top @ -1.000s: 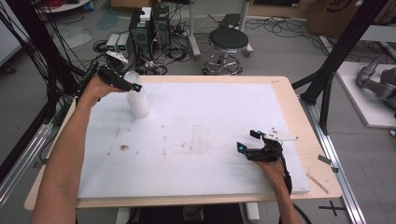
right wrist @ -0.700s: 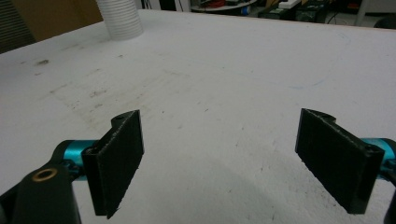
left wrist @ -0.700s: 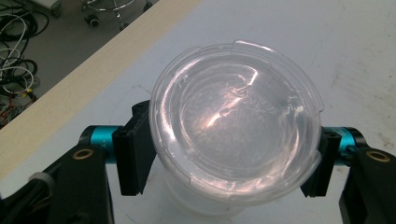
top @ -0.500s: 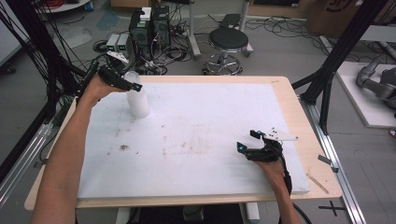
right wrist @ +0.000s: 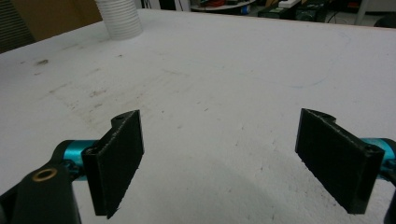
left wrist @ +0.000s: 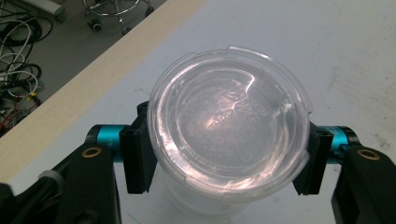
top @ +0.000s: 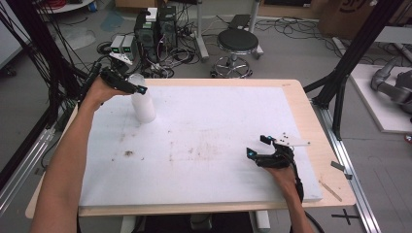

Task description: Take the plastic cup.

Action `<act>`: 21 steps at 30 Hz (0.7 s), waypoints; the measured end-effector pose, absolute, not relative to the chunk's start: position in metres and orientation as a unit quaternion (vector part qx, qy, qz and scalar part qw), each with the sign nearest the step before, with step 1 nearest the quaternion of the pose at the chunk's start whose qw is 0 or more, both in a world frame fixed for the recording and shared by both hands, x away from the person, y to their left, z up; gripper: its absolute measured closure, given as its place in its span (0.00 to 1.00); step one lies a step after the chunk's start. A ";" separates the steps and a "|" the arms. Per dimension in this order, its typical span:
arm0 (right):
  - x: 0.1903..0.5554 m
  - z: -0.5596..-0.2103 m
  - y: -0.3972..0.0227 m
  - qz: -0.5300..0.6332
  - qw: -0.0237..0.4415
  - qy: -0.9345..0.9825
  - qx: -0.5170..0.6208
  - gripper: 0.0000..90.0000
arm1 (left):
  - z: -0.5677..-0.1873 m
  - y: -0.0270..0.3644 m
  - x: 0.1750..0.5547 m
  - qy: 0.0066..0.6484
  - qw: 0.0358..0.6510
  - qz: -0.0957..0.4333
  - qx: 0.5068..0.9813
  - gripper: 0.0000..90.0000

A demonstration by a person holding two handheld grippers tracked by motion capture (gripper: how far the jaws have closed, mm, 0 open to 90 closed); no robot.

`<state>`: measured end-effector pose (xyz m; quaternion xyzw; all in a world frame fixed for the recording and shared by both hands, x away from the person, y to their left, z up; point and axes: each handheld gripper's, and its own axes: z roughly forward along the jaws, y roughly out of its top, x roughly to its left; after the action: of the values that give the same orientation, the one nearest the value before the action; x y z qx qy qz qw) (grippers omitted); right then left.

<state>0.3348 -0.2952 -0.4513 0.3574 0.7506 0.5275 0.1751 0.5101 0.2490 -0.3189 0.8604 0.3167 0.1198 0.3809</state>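
A white ribbed container (top: 144,104) with a clear round lid (left wrist: 229,130) stands upright at the far left of the white board. My left gripper (top: 137,89) reaches over it from the left. Its jaws have just been closing, and in the left gripper view the black pads (left wrist: 137,158) press on the container's sides just under the lid rim. My right gripper (top: 257,145) rests low over the board's near right part, open, with nothing between its pads (right wrist: 116,154). The right gripper view shows the container (right wrist: 119,18) far off at the upper left.
The white board (top: 204,136) covers a wooden table (top: 311,126) and bears faint brown stains. A thin pale strip (top: 294,142) lies beside the right gripper. Beyond the far edge stand a stool (top: 237,43), computer boxes (top: 155,26) and cables. A black frame post (top: 345,73) rises at the right.
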 end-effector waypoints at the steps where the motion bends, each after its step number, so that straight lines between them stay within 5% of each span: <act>1: 0.335 -0.451 -0.295 0.527 0.175 0.750 0.358 0.17 | -0.318 0.249 0.510 0.317 0.382 0.121 0.860 0.40; 21: 0.335 -0.451 -0.295 0.528 0.174 0.750 0.358 0.17 | -0.278 0.256 0.505 0.313 0.406 0.145 0.846 0.42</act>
<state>0.3349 -0.2952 -0.4513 0.3578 0.7505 0.5276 0.1744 0.5045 0.2558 -0.2775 0.8464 0.3129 0.1450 0.4057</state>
